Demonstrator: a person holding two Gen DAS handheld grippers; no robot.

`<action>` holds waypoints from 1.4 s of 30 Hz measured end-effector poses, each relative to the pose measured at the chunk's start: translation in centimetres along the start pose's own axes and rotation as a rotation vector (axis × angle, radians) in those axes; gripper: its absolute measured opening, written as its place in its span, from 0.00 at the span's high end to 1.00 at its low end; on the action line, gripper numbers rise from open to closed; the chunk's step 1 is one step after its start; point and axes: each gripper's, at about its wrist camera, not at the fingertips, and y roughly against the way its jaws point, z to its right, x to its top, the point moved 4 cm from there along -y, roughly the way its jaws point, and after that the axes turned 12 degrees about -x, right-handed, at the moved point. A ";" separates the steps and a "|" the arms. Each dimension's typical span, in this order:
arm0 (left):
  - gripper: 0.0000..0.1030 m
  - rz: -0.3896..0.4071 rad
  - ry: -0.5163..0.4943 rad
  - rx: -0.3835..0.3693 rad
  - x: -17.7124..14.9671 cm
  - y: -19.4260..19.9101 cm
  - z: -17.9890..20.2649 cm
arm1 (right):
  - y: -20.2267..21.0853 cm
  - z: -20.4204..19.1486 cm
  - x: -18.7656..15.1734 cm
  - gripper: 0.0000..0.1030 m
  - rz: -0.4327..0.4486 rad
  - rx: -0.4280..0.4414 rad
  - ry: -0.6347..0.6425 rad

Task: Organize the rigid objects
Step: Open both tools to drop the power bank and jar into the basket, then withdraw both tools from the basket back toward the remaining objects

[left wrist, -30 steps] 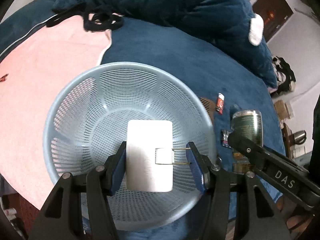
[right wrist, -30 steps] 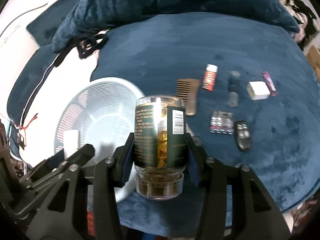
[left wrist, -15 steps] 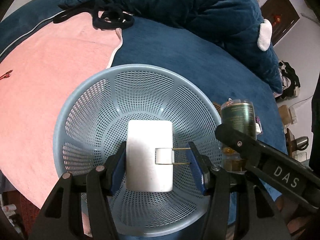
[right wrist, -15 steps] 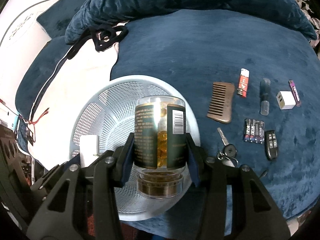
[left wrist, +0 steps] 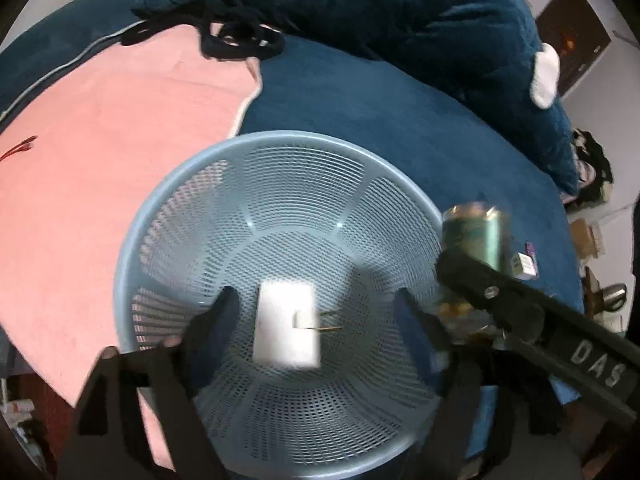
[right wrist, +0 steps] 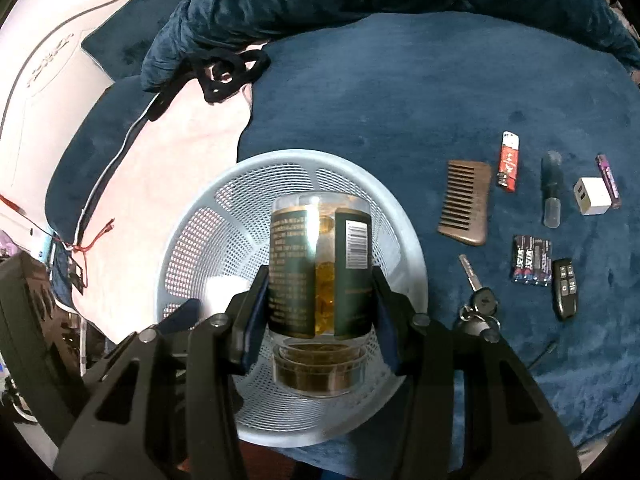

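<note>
A pale blue mesh basket [left wrist: 280,144] [right wrist: 192,216] sits on a dark blue plush surface. Inside it lies a white plug adapter [left wrist: 286,326] with two metal prongs, free of my left gripper [left wrist: 314,312], whose jaws are opening and stand clear on both sides of it. My right gripper [right wrist: 318,296] is shut on a clear bottle with a dark green label [right wrist: 320,276], cap toward the camera, held over the basket. In the left wrist view that bottle [left wrist: 476,236] shows at the basket's right rim.
Right of the basket lie a brown comb [right wrist: 466,202], a red lighter [right wrist: 509,166], a small clear tube [right wrist: 551,188], a white charger cube [right wrist: 594,196], batteries [right wrist: 532,265], a key fob [right wrist: 565,288] and keys [right wrist: 478,304]. A pink cloth [left wrist: 100,168] lies left, a blue plush toy [left wrist: 380,20] behind.
The left gripper's jaws spread apart and let go of the white adapter, which dropped into the basket. The right gripper carried the bottle leftward over the basket.
</note>
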 end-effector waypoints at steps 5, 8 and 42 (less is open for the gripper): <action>0.01 -0.014 0.080 -0.048 0.0 0.0 -0.9 | 0.9 0.3 0.4 0.21 0.040 -0.034 -0.014; 0.01 -0.073 0.041 -0.007 -0.2 -0.6 -0.5 | 2.0 0.8 0.5 0.02 0.102 -0.066 -0.030; 0.01 -0.016 -0.044 0.019 -1.0 1.2 1.5 | 3.9 4.8 -1.3 0.00 0.144 -0.100 -0.007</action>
